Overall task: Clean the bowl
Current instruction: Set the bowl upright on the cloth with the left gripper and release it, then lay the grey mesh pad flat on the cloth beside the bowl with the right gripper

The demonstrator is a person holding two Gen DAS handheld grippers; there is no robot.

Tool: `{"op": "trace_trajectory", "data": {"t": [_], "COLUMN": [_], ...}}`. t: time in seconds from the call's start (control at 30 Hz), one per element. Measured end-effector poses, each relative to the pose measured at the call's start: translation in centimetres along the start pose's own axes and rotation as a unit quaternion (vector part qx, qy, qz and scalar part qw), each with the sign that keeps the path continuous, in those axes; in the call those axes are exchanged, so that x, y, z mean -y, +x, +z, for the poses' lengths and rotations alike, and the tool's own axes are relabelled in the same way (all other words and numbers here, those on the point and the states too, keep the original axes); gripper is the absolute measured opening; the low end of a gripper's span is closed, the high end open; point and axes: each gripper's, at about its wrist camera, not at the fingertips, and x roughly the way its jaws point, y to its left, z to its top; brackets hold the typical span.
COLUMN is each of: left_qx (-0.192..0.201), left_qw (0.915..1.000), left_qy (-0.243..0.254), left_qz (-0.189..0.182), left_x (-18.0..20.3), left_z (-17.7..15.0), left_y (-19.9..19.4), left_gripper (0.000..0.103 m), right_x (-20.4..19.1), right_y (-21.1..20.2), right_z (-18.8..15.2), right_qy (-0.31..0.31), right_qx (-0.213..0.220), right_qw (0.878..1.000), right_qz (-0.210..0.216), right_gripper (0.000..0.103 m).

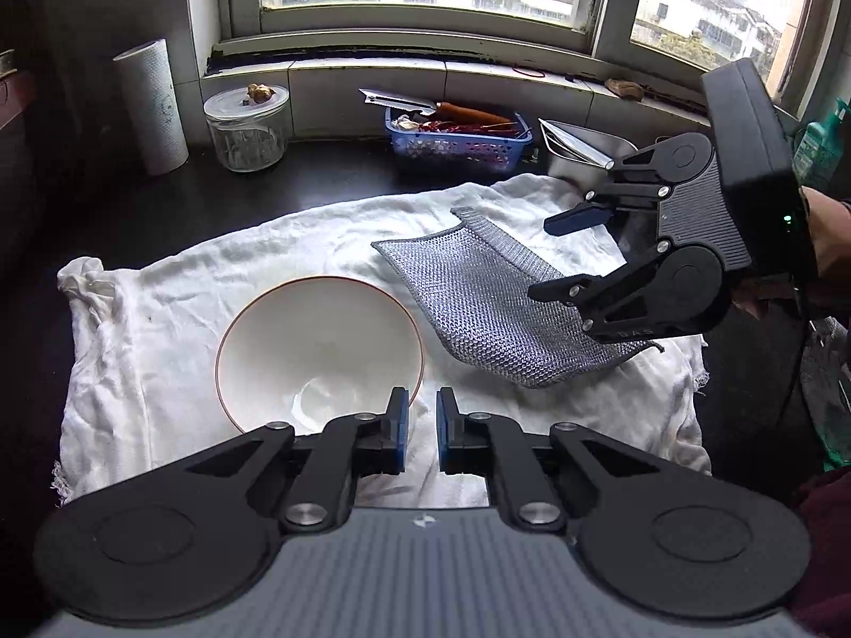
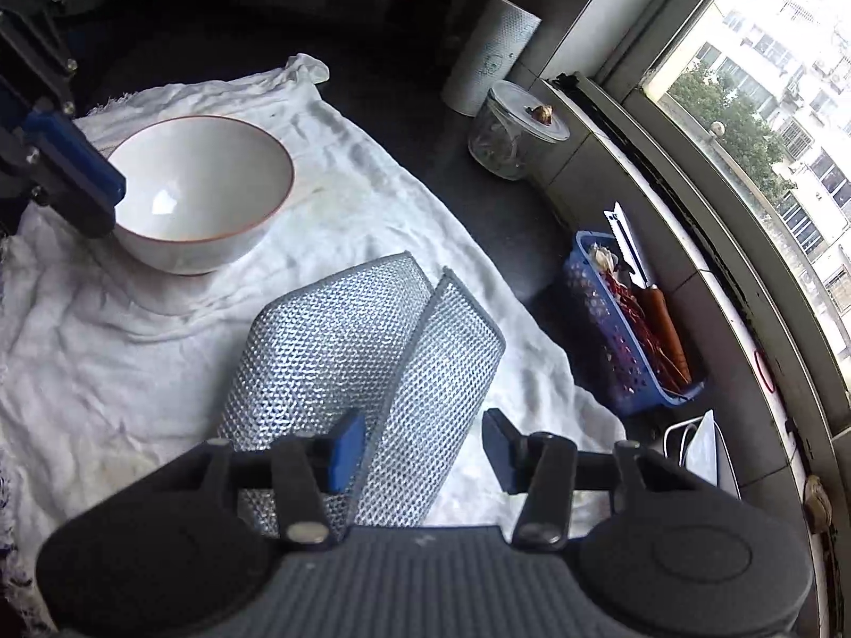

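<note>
A white bowl (image 1: 319, 351) with a thin red rim sits upright on a white cloth (image 1: 175, 319); it also shows in the right wrist view (image 2: 202, 191). A silver mesh scrubbing cloth (image 1: 478, 297) lies folded on the white cloth to the bowl's right, and shows in the right wrist view (image 2: 372, 356). My left gripper (image 1: 422, 428) is slightly open and empty, at the bowl's near right rim. My right gripper (image 2: 423, 449) is open, its fingers on either side of the mesh cloth's raised fold. It appears from the side in the left wrist view (image 1: 553, 255).
A dark counter (image 1: 319, 181) holds a paper towel roll (image 1: 154, 106), a glass jar (image 1: 247, 127), a blue basket (image 1: 457, 143) with utensils, and a steel container (image 1: 580, 154). A window sill (image 1: 425, 64) runs behind.
</note>
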Motion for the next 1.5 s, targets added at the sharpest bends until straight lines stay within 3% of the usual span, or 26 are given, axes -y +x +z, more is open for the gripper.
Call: {"op": "trace_trajectory", "data": {"t": [0.2,0.33,0.43,0.57,0.63,0.77,0.83,0.9,0.97,1.17,1.27,1.33,1.43,1.5], "left_qx": [0.0,0.002,0.005,0.007,0.009,0.016,0.018,0.019,0.02,0.023,0.022,0.021,0.019,0.018], "left_qw": [0.9996,0.9994,0.999,0.9983,0.998,0.9976,0.9968,0.9961,0.9959,0.9939,0.9931,0.9926,0.9919,0.9915], "left_qy": [-0.028,-0.035,-0.045,-0.056,-0.059,-0.058,-0.063,-0.067,-0.065,-0.075,-0.078,-0.078,-0.078,-0.076], "left_qz": [0.002,-0.003,-0.006,-0.015,-0.02,-0.034,-0.045,-0.055,-0.06,-0.078,-0.085,-0.09,-0.098,-0.103], "left_x": [-0.4,-0.8,-1.2,-2.2,-2.5,-3.3,-3.9,-4.5,-5.0,-7.2,-8.0,-8.3,-8.7,-8.7], "left_z": [-0.6,-0.7,-0.8,-1.0,-1.0,-1.0,-1.0,-0.9,-0.8,-0.5,-0.6,-0.8,-1.2,-1.5], "left_y": [-0.4,-0.4,-0.3,0.0,0.1,0.2,0.4,0.7,0.6,0.3,-0.1,-0.3,-0.7,-1.1], "left_gripper": [0.009,0.009,0.009,0.009,0.009,0.009,0.009,0.009,0.009,0.009,0.009,0.009,0.009,0.009], "right_x": [0.3,-0.2,-0.2,0.2,0.1,1.0,1.6,2.2,2.8,5.4,6.9,7.4,6.1,3.7], "right_y": [0.9,1.0,0.6,0.2,0.4,1.4,1.9,2.5,3.0,-1.0,-6.4,-9.2,-11.3,-9.9], "right_z": [0.4,0.8,1.0,1.0,1.1,0.9,0.7,0.5,0.4,1.7,4.1,5.8,7.9,8.3], "right_qy": [0.026,0.026,0.043,0.081,0.076,0.091,0.102,0.112,0.123,0.153,0.145,0.131,0.089,0.048], "right_qx": [-0.007,-0.019,-0.017,-0.031,-0.038,-0.05,-0.055,-0.06,-0.065,-0.018,0.045,0.073,0.095,0.079], "right_qw": [0.999,0.999,0.999,0.996,0.996,0.995,0.993,0.992,0.99,0.985,0.976,0.97,0.972,0.98], "right_qz": [0.023,0.016,0.025,0.038,0.023,0.004,-0.004,-0.012,-0.015,-0.074,-0.158,-0.19,-0.196,-0.176], "right_gripper": [0.052,0.053,0.061,0.061,0.061,0.049,0.033,0.03,0.002,0.001,0.001,0.001,0.001,0.001]}}
